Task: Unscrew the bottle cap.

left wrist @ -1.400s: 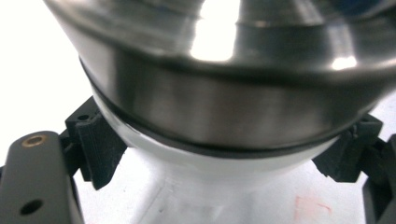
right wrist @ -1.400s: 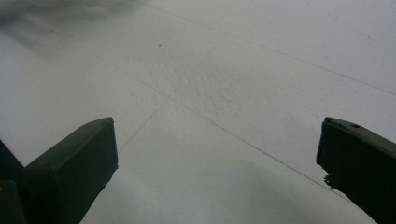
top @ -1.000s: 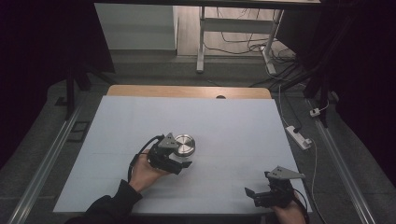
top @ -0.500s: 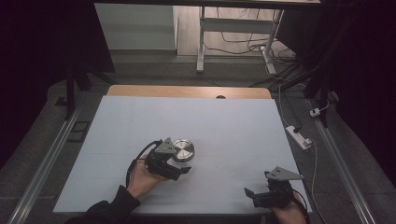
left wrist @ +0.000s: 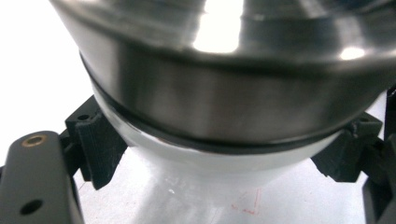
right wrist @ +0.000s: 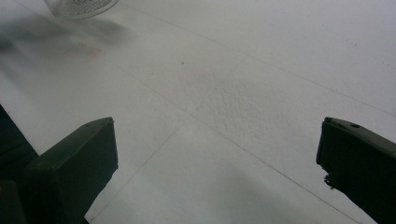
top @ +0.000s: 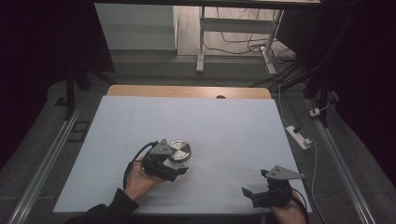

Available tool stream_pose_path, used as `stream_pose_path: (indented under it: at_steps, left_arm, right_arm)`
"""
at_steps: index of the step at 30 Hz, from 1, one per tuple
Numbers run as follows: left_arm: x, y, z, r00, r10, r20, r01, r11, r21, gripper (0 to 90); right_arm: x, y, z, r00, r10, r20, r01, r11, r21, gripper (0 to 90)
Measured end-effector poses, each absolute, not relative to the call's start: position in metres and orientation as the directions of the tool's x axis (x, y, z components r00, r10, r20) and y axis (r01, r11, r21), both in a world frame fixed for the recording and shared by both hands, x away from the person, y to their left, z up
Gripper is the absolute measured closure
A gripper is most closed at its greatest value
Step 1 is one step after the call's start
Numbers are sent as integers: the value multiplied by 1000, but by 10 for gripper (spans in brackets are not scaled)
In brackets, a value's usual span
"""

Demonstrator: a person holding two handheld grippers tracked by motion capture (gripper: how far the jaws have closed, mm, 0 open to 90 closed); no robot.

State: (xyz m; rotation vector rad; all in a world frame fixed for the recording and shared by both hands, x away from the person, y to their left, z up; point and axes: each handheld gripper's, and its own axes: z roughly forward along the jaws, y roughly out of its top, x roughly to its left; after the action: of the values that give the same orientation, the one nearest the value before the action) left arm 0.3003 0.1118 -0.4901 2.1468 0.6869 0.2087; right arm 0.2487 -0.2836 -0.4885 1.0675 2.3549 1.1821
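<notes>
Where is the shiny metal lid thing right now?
In the high view, the shiny metal lid sits left of the table's middle, held between the fingers of the left gripper, far from the right gripper at the near right corner.

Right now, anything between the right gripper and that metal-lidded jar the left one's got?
Nothing visible. The right gripper sits open at the near right edge of the white table; bare tabletop runs from it to the jar, which the left gripper holds by its sides.
</notes>
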Motion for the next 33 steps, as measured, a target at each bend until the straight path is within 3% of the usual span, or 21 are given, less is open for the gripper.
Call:
stream_pose_path:
  at_steps: [10,22,33]
  left_arm:
    - [299,110,-491,838,541,-74,388,-494,778,160]
    - [298,109,-491,839,541,-62,376,-494,784,160]
    - [296,107,-489,846,530,-55,362,-497,789,160]
  right_arm:
    - [251,-270,-481,-730,683,39,434,418,798,0]
    - [261,-241,-471,-782,616,95,417,404,814,0]
    - [272,-199,-458,-836,546,52,356,468,809,0]
